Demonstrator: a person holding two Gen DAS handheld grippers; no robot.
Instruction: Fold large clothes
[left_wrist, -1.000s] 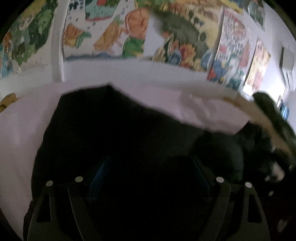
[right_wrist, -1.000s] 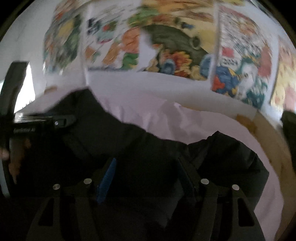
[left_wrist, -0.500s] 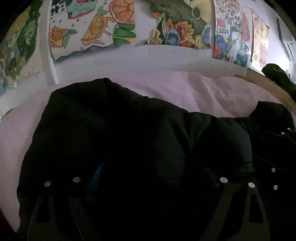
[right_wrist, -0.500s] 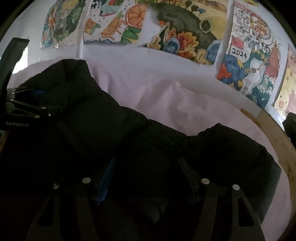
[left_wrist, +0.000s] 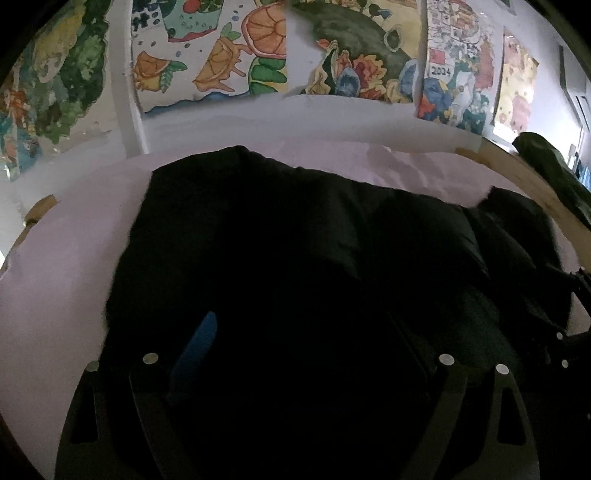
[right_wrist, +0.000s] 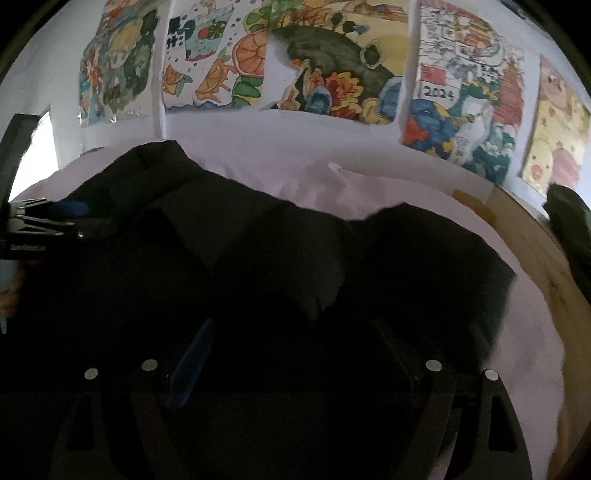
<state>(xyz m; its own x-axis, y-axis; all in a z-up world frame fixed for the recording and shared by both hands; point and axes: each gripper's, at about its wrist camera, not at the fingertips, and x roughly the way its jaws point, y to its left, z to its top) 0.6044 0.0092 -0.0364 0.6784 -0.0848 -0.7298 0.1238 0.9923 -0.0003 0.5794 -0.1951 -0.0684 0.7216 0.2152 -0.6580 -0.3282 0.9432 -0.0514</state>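
Observation:
A large black puffer jacket (left_wrist: 280, 236) lies spread on a pale pink bed sheet (left_wrist: 62, 251). It also shows in the right wrist view (right_wrist: 303, 258). My left gripper (left_wrist: 299, 332) hangs low over the jacket, fingers wide apart, with dark fabric between them; the blue pad (left_wrist: 197, 339) shows on the left finger. My right gripper (right_wrist: 291, 339) is likewise open over the jacket's near part. The left gripper shows at the left edge of the right wrist view (right_wrist: 40, 221), resting on the jacket. Whether fabric is pinched is too dark to tell.
Colourful paintings (left_wrist: 229, 55) cover the white wall behind the bed. A wooden bed frame (left_wrist: 524, 173) runs along the right side, with a dark green garment (left_wrist: 554, 170) lying past it. Bare sheet (right_wrist: 524, 332) lies right of the jacket.
Both grippers have moved down and steadied over the jacket. The jacket has settled flatter on the sheet. The right gripper has drawn away from the left gripper's view.

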